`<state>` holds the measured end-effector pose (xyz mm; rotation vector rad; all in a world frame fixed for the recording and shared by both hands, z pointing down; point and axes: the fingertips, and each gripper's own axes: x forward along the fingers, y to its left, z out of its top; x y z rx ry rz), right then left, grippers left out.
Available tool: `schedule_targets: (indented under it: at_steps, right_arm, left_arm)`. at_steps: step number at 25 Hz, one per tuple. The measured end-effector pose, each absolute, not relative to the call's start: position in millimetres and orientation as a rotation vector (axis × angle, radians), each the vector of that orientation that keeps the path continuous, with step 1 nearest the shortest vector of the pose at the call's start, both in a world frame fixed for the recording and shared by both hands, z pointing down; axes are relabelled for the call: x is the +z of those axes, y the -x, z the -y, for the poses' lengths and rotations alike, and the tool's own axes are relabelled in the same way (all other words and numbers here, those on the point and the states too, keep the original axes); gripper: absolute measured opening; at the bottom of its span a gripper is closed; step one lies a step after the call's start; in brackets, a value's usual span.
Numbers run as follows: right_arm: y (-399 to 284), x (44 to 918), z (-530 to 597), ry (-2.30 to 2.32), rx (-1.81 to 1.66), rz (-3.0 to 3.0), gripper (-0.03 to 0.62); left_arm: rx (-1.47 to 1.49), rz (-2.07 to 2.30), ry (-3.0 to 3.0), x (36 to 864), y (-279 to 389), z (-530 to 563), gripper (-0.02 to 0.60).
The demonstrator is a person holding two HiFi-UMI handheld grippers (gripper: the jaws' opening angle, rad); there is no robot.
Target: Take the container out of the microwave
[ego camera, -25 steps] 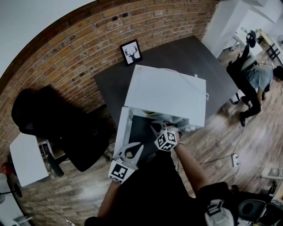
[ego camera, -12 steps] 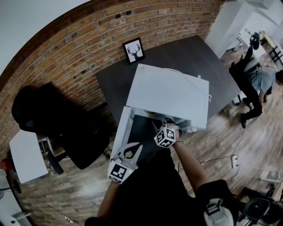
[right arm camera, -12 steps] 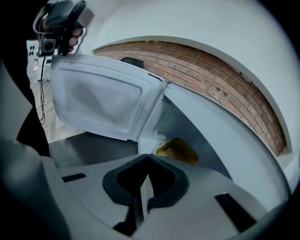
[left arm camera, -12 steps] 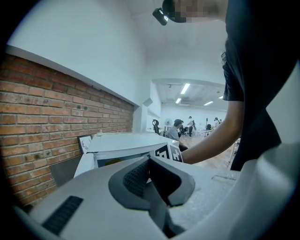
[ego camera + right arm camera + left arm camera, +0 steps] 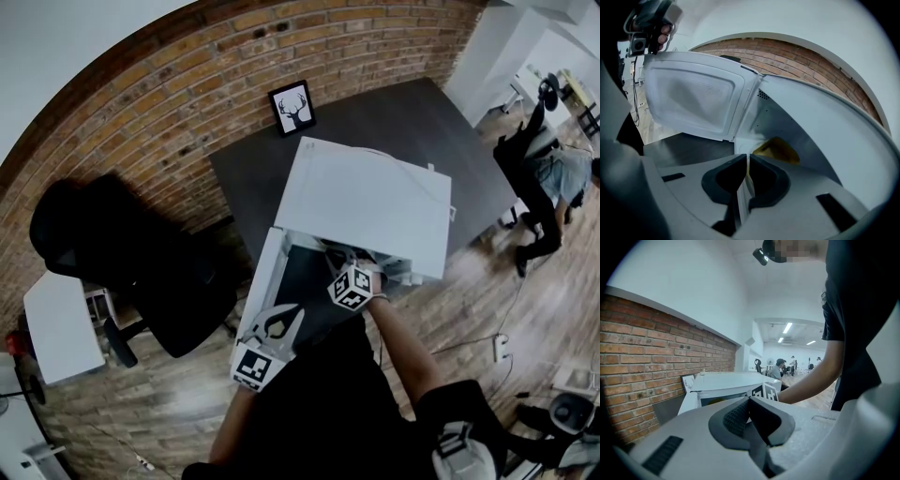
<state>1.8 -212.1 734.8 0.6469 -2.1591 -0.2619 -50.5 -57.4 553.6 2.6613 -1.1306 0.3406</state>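
Head view: a white microwave [image 5: 366, 202] stands on a dark table [image 5: 394, 117] with its door [image 5: 261, 281] swung open to the left. The right gripper [image 5: 349, 281] reaches into the cavity mouth. The left gripper [image 5: 279, 326] hangs back beside the door, touching nothing. The container itself is hidden here under the microwave's top

Left gripper view: the left gripper [image 5: 749, 399] has its fingers pressed together with nothing between them, and it points toward the microwave [image 5: 724, 385] from outside

Right gripper view: the container [image 5: 777, 150], a pale thing with yellow inside, sits on the cavity floor toward the back, just beyond the right gripper [image 5: 747, 157]. The fingers are almost closed, with a thin pale edge pinched between them, which looks like the container's rim. The open door [image 5: 693, 98] stands to the left

The step in hand seems to be drawing the container out. With so thin a hold, it is best to keep the pinch firm, lift only slightly, hold the container level, and pull straight back through the opening clear of the door, with the free left gripper ready to steady it
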Motion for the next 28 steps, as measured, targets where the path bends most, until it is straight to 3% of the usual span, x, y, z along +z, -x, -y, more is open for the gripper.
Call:
schedule_targets:
  at_steps: [10, 28]
  right_arm:
    - [1.8, 743.6, 220.8, -0.637, -0.248, 2.152, 0.083]
    - [12.5, 764.8, 235.9, -0.616, -0.191, 2.122, 0.084]
  left_arm:
    - [0.336, 1.145, -2.642, 555.1, 50.4, 59.3, 0.002]
    - [0.346, 1.169, -2.617, 559.2, 58.0, 63.0, 0.002]
